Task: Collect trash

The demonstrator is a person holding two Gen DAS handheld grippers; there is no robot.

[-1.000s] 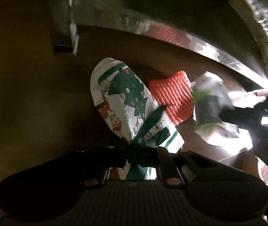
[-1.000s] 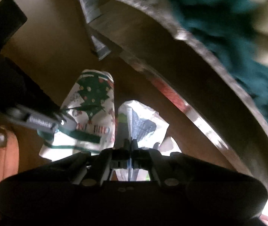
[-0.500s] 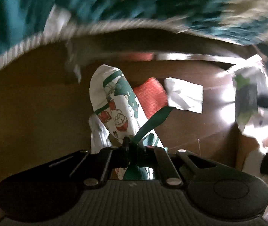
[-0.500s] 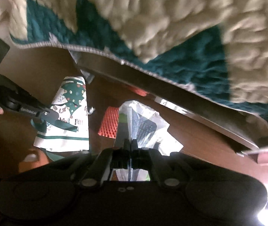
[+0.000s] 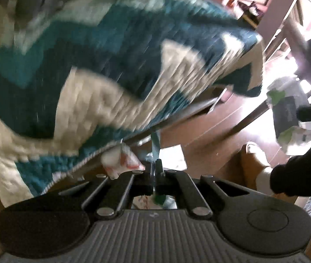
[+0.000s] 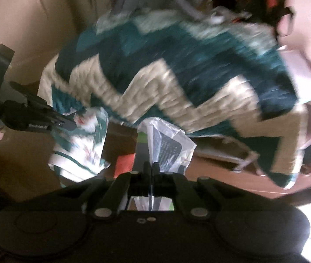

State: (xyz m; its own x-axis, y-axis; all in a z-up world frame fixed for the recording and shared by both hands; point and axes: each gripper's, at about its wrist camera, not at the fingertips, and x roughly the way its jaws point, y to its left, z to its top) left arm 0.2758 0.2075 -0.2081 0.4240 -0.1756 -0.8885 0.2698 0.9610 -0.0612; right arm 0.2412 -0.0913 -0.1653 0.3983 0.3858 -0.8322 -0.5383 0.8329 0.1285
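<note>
My left gripper [image 5: 154, 166] is shut on the green ribbon handle [image 5: 156, 146] of a Christmas-print gift bag [image 5: 120, 160], which hangs mostly hidden below the fingers. The right wrist view shows that bag [image 6: 81, 146] dangling from the left gripper [image 6: 72, 124] at the left. My right gripper [image 6: 151, 167] is shut on a crumpled clear plastic wrapper [image 6: 168, 144] with a dark label. That wrapper [image 5: 284, 114] also hangs from the right gripper [image 5: 301, 114] at the right edge of the left wrist view.
A teal and cream zigzag blanket [image 5: 111, 65] on a bed fills the upper half of both views and is blurred. A red mesh piece [image 6: 125, 162] and white paper [image 5: 174, 153] lie on the brown wood floor under the bed frame [image 6: 243, 160]. A dark sleeve [image 5: 297, 175] is low right.
Both grippers have risen from under the bed with their loads still gripped. The blanket now fills the views, and the red mesh and white paper stay behind on the floor.
</note>
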